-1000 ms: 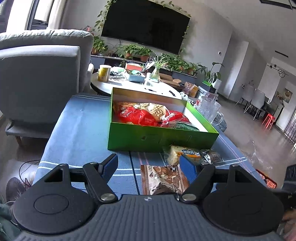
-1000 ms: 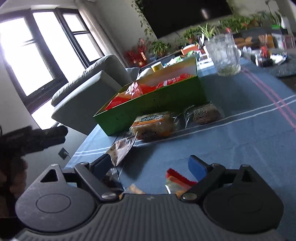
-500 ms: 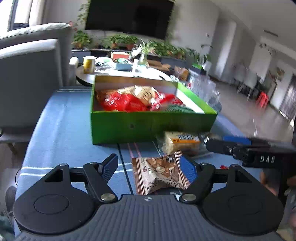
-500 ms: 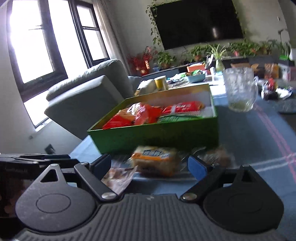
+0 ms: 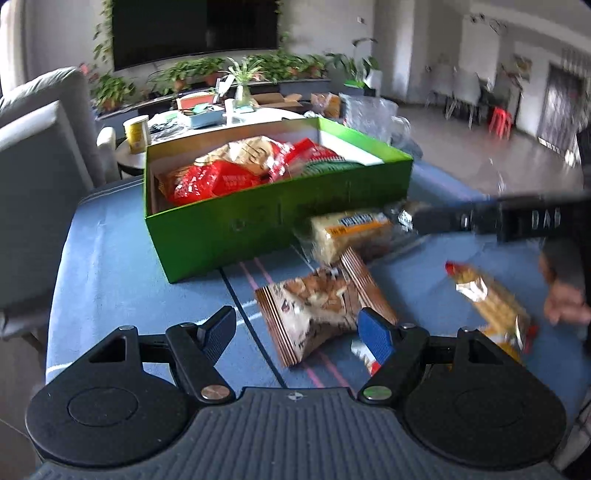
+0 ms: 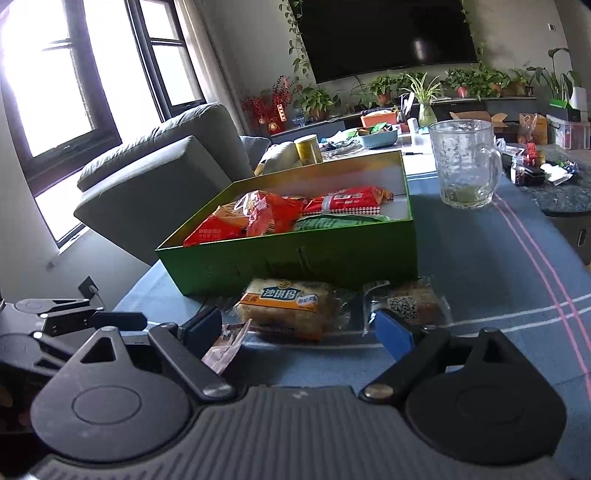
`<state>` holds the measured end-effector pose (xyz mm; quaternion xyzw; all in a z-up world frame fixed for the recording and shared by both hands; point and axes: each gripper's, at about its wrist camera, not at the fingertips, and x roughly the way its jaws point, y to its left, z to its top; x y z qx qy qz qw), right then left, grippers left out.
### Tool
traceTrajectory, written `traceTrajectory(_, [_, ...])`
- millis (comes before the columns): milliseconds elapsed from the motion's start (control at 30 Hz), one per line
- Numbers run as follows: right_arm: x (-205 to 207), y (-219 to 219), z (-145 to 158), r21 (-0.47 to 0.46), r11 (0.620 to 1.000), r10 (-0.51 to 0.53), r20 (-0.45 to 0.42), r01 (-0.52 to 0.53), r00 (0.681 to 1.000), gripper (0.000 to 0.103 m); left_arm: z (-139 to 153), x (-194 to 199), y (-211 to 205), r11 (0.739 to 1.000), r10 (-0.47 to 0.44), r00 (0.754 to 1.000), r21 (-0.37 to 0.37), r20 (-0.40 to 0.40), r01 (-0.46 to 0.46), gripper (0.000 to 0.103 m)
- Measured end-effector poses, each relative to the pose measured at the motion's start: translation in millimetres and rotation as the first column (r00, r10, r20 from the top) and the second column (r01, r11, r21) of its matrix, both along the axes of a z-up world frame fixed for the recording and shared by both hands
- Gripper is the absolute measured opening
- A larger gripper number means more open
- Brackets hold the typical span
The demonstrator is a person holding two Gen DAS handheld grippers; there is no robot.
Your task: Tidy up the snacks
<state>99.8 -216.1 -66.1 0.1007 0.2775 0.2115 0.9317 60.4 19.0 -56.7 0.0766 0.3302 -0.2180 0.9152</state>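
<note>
While both grippers gape empty, a crinkly, possibly foil brown packet lies flat.

Living room. A large dark television hangs on a pale wall, framed by trailing vines. Below it, a long low cabinet carries a row of potted plants. A grey armchair stands beside the table's far left corner. Behind the armchair, dark-framed windows admit strong daylight. A blue striped cloth covers the table. In the left wrist view, a glossy pale floor extends toward white dining chairs and a red stool.
</note>
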Motion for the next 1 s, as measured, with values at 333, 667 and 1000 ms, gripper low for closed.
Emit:
traceTrajectory(333, [-6, -17, -2, 0.021, 0.999, -0.043, -0.046, 0.044, 0.998, 0.072, -2, 25, -18, 0.999, -0.023, 1.0, -0.029, 0.001, 0.023, 0.072])
traceTrajectory(667, [6, -22, -7, -0.032, 0.992, -0.122, -0.046, 0.12, 0.992, 0.072, -7, 44, -31, 0.998, 0.038, 0.998, 0.041, 0.042, -0.039, 0.071])
traceTrajectory(1000, [43, -23, -20, -0.132, 0.981, -0.154, -0.092, 0.142, 0.984, 0.072, -7, 23, -6, 0.998, 0.061, 0.998, 0.012, -0.001, -0.061, 0.071])
